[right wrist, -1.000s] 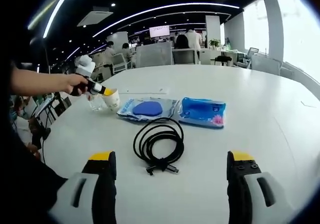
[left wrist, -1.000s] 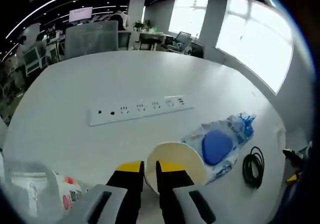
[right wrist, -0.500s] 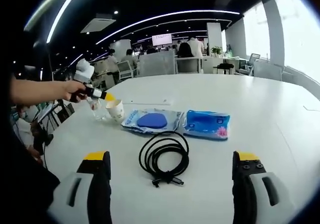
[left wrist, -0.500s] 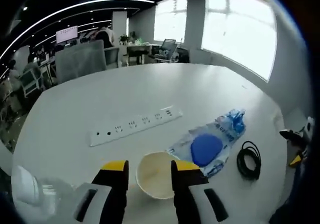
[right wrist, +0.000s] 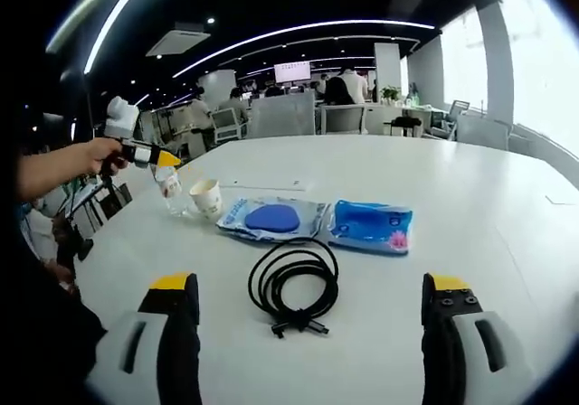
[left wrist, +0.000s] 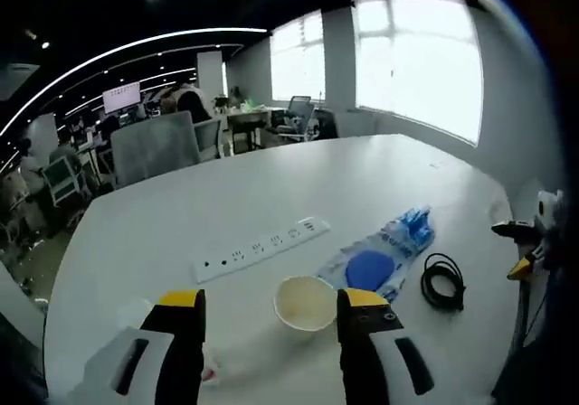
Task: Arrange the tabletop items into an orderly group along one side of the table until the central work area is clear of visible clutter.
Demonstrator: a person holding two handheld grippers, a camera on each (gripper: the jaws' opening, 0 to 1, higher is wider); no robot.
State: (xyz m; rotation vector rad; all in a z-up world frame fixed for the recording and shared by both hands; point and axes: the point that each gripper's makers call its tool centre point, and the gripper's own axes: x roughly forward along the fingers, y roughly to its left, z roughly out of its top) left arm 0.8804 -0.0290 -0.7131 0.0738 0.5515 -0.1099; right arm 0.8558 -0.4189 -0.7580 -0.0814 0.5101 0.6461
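- White table (right wrist: pixel 507 206) is carrying everything; its items are sitting in a loose row toward the person's edge, not yet tidy, so the task is looking roughly midway by my read.
- Power strip (left wrist: pixel 261 249) is lying flat toward the table's middle, well apart from the row; probably fixed there, cannot tell.
- Clear pouch with a blue pad (right wrist: pixel 271 218) is lying flat, touching or just beside the blue wipes pack (right wrist: pixel 369 225); in the left gripper view the two are running in one line toward the far edge.
- Black coiled cable (right wrist: pixel 294 285) is lying nearer the person's edge than the pouches, near the right gripper; likely the next thing needing a move.
- Paper cup (left wrist: pixel 306 302) is standing upright and free on the table, just beside the pouch end, so it is looking already placed.
- Clear plastic bottle (right wrist: pixel 170 188) is standing just beside the cup at the row's end.
- Left gripper (left wrist: pixel 271 310) is hanging above the cup, jaws wide apart, holding nothing.
- Right gripper (right wrist: pixel 308 287) is hovering over the near edge, jaws spread wide, holding nothing.
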